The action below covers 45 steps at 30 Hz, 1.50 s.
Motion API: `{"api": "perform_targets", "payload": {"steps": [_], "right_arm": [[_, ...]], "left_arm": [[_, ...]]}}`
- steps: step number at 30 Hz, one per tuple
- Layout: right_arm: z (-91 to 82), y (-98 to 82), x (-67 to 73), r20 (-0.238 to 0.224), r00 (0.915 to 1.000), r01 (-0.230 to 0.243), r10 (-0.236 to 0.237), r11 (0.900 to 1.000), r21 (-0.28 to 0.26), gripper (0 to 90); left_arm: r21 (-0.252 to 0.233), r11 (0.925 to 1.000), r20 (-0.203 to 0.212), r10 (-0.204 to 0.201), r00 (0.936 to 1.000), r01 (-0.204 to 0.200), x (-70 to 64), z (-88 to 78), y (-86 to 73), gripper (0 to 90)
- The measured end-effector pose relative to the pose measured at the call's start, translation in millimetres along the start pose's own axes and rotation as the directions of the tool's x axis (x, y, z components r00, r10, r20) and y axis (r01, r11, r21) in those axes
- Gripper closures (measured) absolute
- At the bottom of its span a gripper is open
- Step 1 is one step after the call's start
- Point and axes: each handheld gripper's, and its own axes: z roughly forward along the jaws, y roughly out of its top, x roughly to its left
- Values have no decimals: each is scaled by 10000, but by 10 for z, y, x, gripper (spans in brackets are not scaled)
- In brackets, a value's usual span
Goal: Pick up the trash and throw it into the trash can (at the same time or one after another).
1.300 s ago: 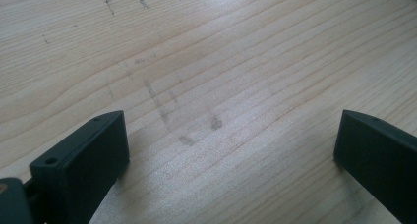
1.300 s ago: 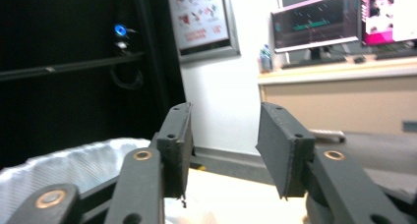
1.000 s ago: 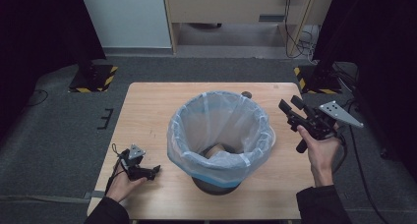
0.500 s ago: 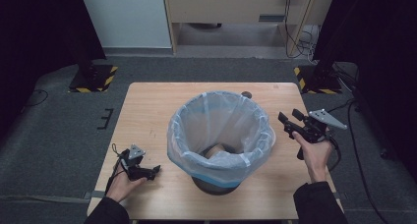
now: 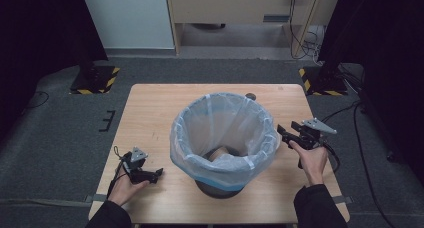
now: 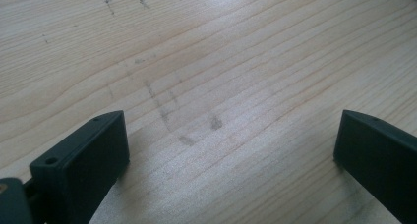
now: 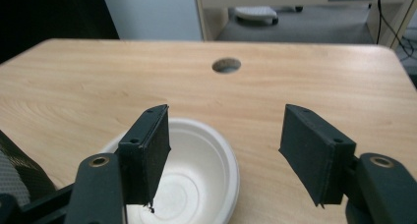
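Pale wood grain runs across the table (image 5: 150, 108), which stands on a dark grey carpeted floor (image 5: 60, 138). On the table's right side sits a white bowl (image 7: 196, 180), upright and empty, near the mesh waste bin (image 5: 220, 188). Right gripper (image 7: 223, 155) hovers over the bowl; its jaws have just been opening and now stand spread wide, one over the bowl's left half, neither touching it. In the high view that gripper (image 5: 284, 134) sits just beside the bin's clear liner (image 5: 225, 133). Left gripper (image 5: 159, 174), near the table's near-left corner, rests low on the wood with jaws spread apart, nothing between them.
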Motion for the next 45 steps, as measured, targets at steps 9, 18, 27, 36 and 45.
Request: {"api": "perform_targets", "payload": {"steps": [9, 18, 27, 36, 45], "right_arm": [[173, -223, -118, 232, 9987, -470, 452, 9951, 874, 375], [321, -322, -80, 61, 9993, -370, 365, 9849, 1692, 404], [356, -371, -44, -58, 9991, -395, 421, 9698, 2408, 536], [339, -373, -15, 20, 9979, -632, 653, 9565, 2848, 741], [282, -315, -21, -79, 9950, -936, 993, 9594, 2660, 811]], "left_arm": [[2, 10000, -1, 4, 10000, -4, 0, 0, 0, 0], [3, 10000, 1, 1, 10000, -1, 0, 0, 0, 0], [5, 10000, 1, 6, 10000, -6, 0, 0, 0, 0], [0, 10000, 0, 0, 10000, 0, 0, 0, 0, 0], [1, 10000, 1, 2, 10000, -2, 0, 0, 0, 0]]}}
